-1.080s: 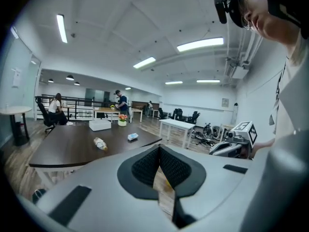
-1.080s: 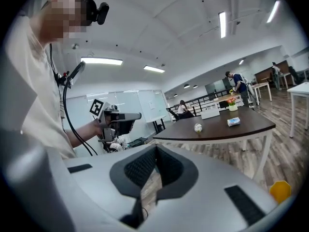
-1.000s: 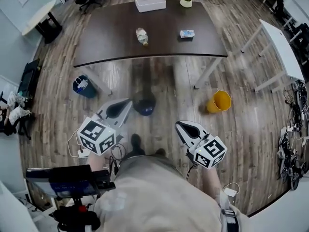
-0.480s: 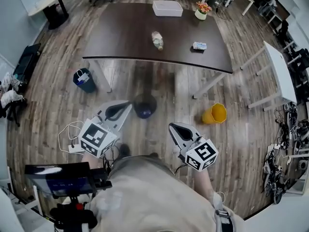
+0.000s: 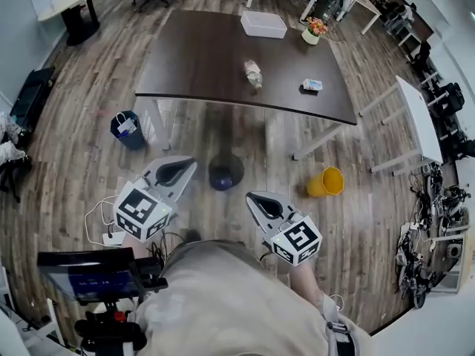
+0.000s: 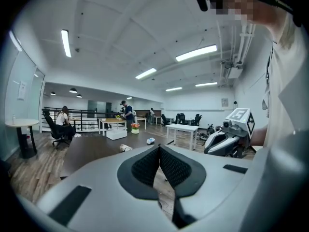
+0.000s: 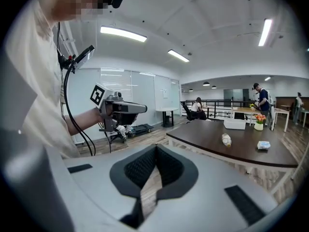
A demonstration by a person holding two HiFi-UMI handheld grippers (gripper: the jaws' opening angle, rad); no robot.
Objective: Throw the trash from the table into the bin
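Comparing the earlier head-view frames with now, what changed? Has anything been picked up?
The view has swung: the table, with its bottle and packet, now sits further right and lower in the head view, and the right tongs have drifted left, nearer the left tongs. Nothing was grasped or released. Both tongs stay shut and empty; bottle and packet keep their places on the table.

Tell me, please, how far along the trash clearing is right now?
Done: nothing visible yet; the crushed bottle and the small packet both lie on the table. In hand: nothing; the left gripper and right gripper are shut and empty, short of the table. Left: pick up both pieces and drop them into a bin, perhaps the yellow bin on the floor.
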